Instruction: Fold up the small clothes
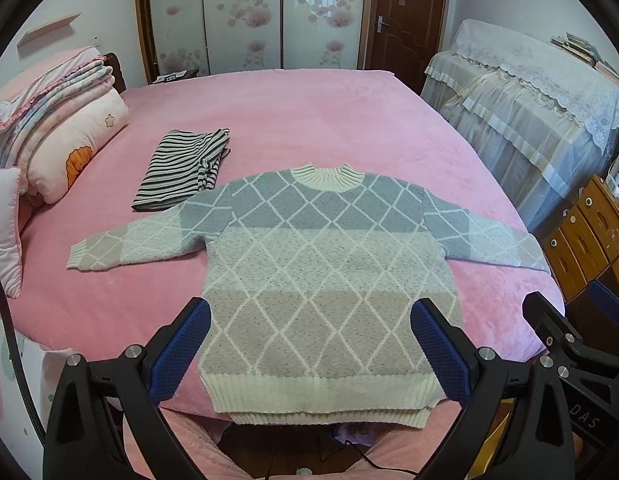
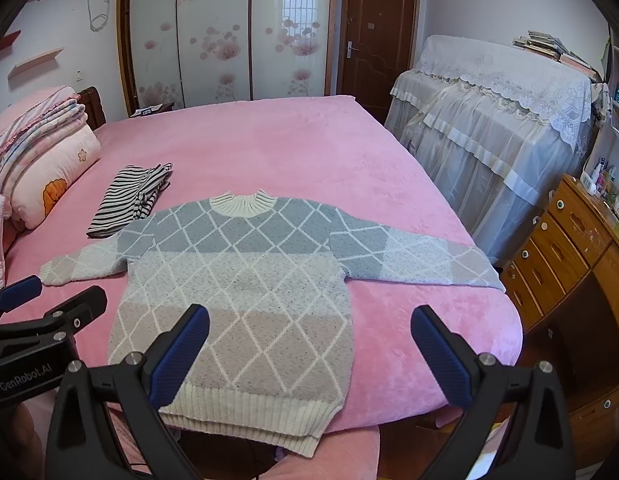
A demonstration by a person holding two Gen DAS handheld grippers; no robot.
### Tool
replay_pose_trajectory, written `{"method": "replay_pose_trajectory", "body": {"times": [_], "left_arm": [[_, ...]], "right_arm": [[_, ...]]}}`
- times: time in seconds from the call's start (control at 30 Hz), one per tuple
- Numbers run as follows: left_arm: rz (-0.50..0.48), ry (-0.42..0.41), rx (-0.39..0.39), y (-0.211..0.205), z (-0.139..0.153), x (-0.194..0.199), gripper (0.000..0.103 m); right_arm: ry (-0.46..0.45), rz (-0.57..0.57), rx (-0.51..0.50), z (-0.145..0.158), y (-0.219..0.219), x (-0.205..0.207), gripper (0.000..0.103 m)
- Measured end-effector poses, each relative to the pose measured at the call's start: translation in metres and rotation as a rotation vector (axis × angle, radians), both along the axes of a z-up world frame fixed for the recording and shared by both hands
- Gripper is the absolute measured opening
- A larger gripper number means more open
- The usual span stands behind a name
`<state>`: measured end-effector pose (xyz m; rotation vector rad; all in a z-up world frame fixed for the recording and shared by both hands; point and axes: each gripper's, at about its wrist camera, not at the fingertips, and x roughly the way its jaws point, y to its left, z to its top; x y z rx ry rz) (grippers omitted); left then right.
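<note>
A small knit sweater (image 1: 317, 264) with grey, pale and beige bands and a white diamond pattern lies flat, face up, on the pink bed (image 1: 293, 120), both sleeves spread out and its ribbed hem at the near edge. It also shows in the right wrist view (image 2: 237, 288). My left gripper (image 1: 309, 344) is open and empty, hovering above the hem. My right gripper (image 2: 309, 344) is open and empty, above the sweater's lower right corner; it also shows in the left wrist view (image 1: 569, 320). The left gripper shows at the left edge of the right wrist view (image 2: 49, 300).
A folded black-and-white striped garment (image 1: 181, 168) lies beyond the left sleeve. Pillows and folded quilts (image 1: 57, 128) are stacked at the left. A lace-covered piece of furniture (image 1: 529, 112) and a wooden drawer cabinet (image 1: 585, 232) stand at the right. Wardrobe and door are behind the bed.
</note>
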<state>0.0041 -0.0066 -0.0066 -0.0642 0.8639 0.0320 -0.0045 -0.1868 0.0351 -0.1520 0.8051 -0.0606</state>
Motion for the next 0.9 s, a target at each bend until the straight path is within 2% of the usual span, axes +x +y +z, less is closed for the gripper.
{"method": "replay_pose_trajectory", "body": {"times": [0.9], "left_arm": [[0.003, 0.014, -0.006, -0.0004, -0.0061, 0.0033, 0.1]], "right_arm": [[0.021, -0.002, 0.012, -0.0083, -0.001, 0.0007, 0.101]]}}
